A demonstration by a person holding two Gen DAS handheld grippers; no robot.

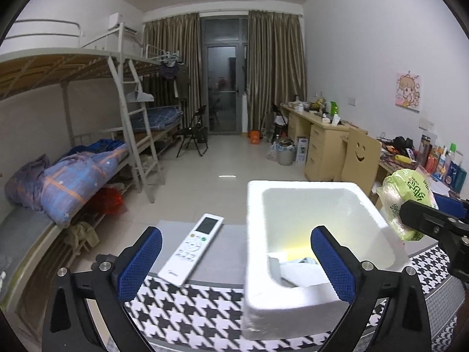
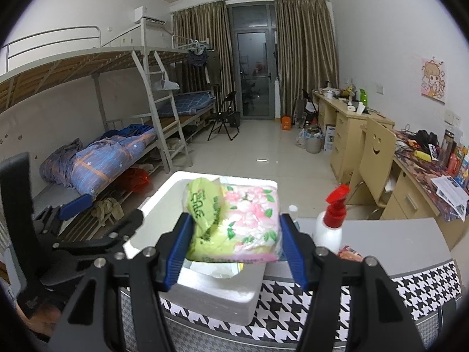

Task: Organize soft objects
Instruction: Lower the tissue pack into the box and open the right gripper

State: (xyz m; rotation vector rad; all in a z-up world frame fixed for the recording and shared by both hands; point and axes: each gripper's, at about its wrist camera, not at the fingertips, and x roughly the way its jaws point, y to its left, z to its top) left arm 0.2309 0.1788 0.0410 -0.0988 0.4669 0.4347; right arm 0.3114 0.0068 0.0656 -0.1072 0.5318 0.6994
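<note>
My right gripper (image 2: 234,234) is shut on a soft tissue pack (image 2: 234,223) with green and pink flowered wrapping, and holds it above the white foam box (image 2: 217,296). In the left wrist view the pack (image 1: 407,202) hangs beyond the foam box's (image 1: 255,234) right rim, with the right gripper's black body beside it. Some white and grey soft items (image 1: 296,270) lie inside the box. My left gripper (image 1: 234,261) is open and empty, its blue pads either side of the box's near left corner.
A white remote control (image 1: 190,249) lies on the grey table left of the box. A spray bottle with a red top (image 2: 331,220) stands right of the box. A houndstooth cloth (image 2: 322,308) covers the table's near edge. Bunk beds stand left, desks right.
</note>
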